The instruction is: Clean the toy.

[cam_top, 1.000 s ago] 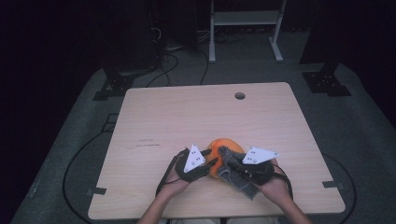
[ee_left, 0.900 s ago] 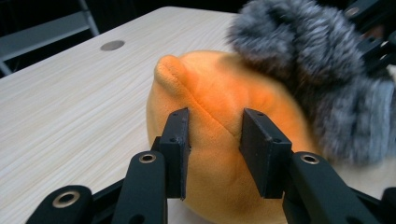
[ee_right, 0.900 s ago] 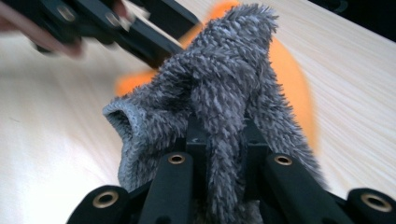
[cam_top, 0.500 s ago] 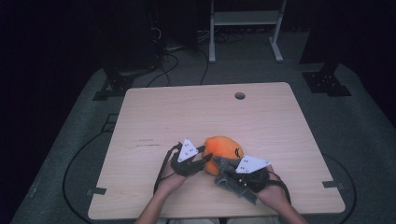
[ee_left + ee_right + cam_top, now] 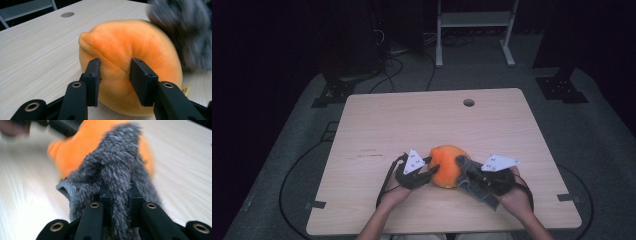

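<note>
since a second ago the orange plush toy (image 5: 446,165) has been drawn out of the grey fuzzy cover (image 5: 476,180): earlier it was mostly tucked between the two grippers, and now its rounded bulk is seen bare near the front middle of the wooden surface (image 5: 422,120). the right gripper (image 5: 472,172) has been shifted slightly rightward with the cover. this is judged to mean that the peeling of the cover off the toy is well along, though one end is still draped against the toy.

the left gripper (image 5: 428,167) is clenched on the toy, a fold of orange plush (image 5: 115,67) being pinched between its jaws. the right gripper's jaws are clamped on a tuft of the grey cover (image 5: 117,195).

whether the cover still wraps the toy's far end cannot be told, as that side is hidden behind grey fur and blurred in the right gripper view. a small tag (image 5: 185,90) is partly cut off, its print unreadable.
</note>
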Available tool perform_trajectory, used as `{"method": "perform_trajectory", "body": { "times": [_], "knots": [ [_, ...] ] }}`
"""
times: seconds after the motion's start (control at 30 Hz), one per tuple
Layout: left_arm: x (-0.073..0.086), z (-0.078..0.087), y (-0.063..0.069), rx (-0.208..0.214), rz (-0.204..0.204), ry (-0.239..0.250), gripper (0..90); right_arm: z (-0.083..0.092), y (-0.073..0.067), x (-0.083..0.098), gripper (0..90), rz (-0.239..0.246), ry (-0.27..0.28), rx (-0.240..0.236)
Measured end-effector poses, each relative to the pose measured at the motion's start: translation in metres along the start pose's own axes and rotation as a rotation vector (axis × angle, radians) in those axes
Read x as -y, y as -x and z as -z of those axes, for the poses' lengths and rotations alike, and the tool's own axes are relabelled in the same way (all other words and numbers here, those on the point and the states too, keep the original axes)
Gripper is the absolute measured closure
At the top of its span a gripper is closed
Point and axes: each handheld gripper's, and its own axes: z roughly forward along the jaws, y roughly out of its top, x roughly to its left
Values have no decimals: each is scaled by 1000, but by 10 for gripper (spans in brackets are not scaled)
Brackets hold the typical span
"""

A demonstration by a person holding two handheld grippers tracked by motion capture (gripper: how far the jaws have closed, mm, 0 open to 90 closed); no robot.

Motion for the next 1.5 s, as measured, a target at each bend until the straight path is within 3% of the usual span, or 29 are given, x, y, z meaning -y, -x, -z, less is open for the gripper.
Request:
{"method": "perform_trajectory", "body": {
  "times": [0.07, 0.13, 0.2, 0.23, 0.33, 0.43, 0.5, 0.57, 0.63, 0.7, 0.8, 0.87, 0.97, 1.07, 1.13, 1.2, 1.27, 1.3, 1.43, 1.5],
  "knots": [
    [0, 0, 1, -3, -2, -1, 595, 2, 9, -5, 778, -65, 42, -36],
    [-1, 3, 0, 4, 6, 11, 571, -5, 10, -6, 779, -74, 29, -57],
    [-4, 6, -3, -3, 58, 18, 349, -12, 4, -4, 779, -59, 7, -75],
    [-3, 6, -5, 7, 72, 13, 321, -13, 0, -3, 779, -34, -3, -74],
    [-2, 3, -2, 41, 63, 11, 386, -10, -2, -1, 778, -12, -13, -84],
    [-3, 1, 5, 38, 17, 10, 450, -7, 10, 6, 778, -48, -37, -95],
    [-4, 0, 8, 44, 1, 12, 470, -2, 20, 10, 780, -72, -58, -51],
    [-4, 0, 9, 52, -16, 13, 478, 6, 23, 6, 779, -92, -24, -55],
    [-4, 0, 9, 55, -19, 13, 482, 11, 17, -6, 779, -61, 21, -87],
    [-5, 3, 8, 75, 9, 27, 466, 7, 10, -16, 779, -10, 15, -110],
    [-8, 5, 4, 115, 101, 52, 344, -8, 4, -13, 779, 7, -13, -131],
    [-8, 1, 7, 103, 64, 37, 382, -8, 4, -10, 779, -1, -13, -160],
    [-9, -2, 15, 72, 3, 20, 442, 2, 8, -15, 779, 17, -22, -153],
    [-8, -2, 21, 81, -52, 12, 462, 13, 6, -26, 780, 37, 6, -159],
    [-8, 0, 22, 84, -71, 7, 462, 10, 4, -29, 779, 62, -12, -146],
    [-10, 3, 19, 109, -23, 27, 426, 3, 4, -24, 780, 57, -36, -151],
    [-12, 2, 16, 118, 71, 44, 293, -3, 2, -15, 781, 50, -44, -170],
    [-12, 1, 16, 128, 83, 45, 292, -3, 1, -12, 781, 46, -43, -189],
    [-12, -3, 26, 97, -18, 26, 409, 5, 1, -13, 780, 72, -62, -195],
    [-11, -2, 29, 97, -56, 19, 437, 11, 5, -18, 780, 56, -31, -205]
  ]
}}
